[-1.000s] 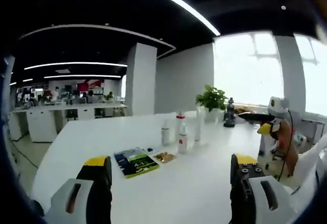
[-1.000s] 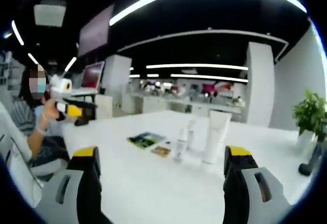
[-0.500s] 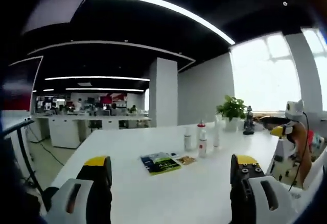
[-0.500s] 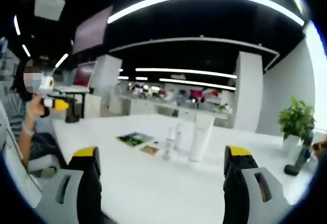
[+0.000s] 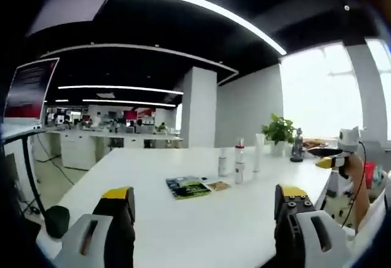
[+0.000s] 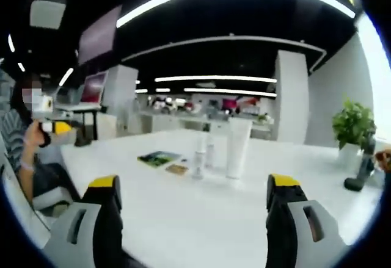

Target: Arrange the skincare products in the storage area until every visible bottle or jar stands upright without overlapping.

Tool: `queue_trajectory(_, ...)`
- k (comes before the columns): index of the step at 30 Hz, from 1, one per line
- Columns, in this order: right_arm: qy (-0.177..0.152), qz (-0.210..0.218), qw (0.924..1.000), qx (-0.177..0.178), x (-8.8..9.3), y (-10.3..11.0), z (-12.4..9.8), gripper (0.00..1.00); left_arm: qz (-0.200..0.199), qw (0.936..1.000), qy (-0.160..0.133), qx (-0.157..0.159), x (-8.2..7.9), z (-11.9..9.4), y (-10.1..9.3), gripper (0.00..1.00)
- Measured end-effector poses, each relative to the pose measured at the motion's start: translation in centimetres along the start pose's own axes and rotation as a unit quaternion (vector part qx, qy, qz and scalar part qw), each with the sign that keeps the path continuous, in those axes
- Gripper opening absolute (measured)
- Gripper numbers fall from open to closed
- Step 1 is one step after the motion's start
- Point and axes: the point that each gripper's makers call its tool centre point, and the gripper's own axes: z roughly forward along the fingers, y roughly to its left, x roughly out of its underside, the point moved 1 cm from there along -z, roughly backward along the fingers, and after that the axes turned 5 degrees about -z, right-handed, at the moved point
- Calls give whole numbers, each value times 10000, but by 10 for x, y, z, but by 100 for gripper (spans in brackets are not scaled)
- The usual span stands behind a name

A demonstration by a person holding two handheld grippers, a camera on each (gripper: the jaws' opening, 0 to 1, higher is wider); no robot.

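On the white table (image 5: pixel 201 231) stand a white tube (image 5: pixel 258 152), a small bottle with a red cap (image 5: pixel 239 161) and a small white bottle (image 5: pixel 223 161), all upright and close together. The right gripper view has the same white tube (image 6: pixel 237 149) and the two small bottles (image 6: pixel 198 158) (image 6: pixel 210 152). My left gripper (image 5: pixel 204 198) is open and empty, well short of them. Also open and empty, my right gripper (image 6: pixel 194 188) is some way from the group. A hand holds the right gripper (image 5: pixel 339 155) at the right edge of the left gripper view.
A green and blue booklet (image 5: pixel 188 187) and a small sachet (image 5: pixel 218 185) lie flat beside the bottles. A potted plant (image 5: pixel 278 130) and a dark object (image 5: pixel 297 144) stand at the table's far end. A seated person (image 6: pixel 27 152) holds the left gripper (image 6: pixel 52 127).
Both cameras have swung and levelled, so the views have shifted. The bottles, tube and booklet stand as before. Both grippers have stayed open and empty.
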Motion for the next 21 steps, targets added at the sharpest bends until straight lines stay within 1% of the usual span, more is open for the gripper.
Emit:
queue_trajectory(2,-15,19,10000,-19,-1,1,1,98,27,9999,19,-102,2,-4,4,99)
queue_trajectory(4,1,4,10000,40,-1,2,2,99,4,9997,71,-217,5,-8,13,100)
queue_trajectory(5,14,-10,10000,42,-1,3,2,99,-5,9997,69,-231,5,-9,14,100)
queue_trajectory(6,17,-8,10000,48,-1,3,2,99,-51,9996,48,-279,5,-10,19,100)
queue_trajectory(9,4,-55,10000,23,-3,4,1,99,-92,9993,60,-348,5,-10,25,100)
queue_trajectory(10,26,-72,10000,-15,-3,6,1,99,-20,9992,139,-387,7,-8,27,100)
queue_trajectory(13,36,-94,9999,-10,-3,6,1,99,-25,9987,134,-484,8,-5,32,100)
queue_trajectory(16,22,-74,10000,-16,-3,5,0,99,-35,9987,139,-495,8,-4,33,100)
queue_trajectory(19,45,-46,9999,110,-1,-1,-2,99,47,9983,128,-574,7,-2,35,100)
queue_trajectory(21,54,-52,9999,141,0,-2,-2,99,77,9983,143,-567,8,-2,34,100)
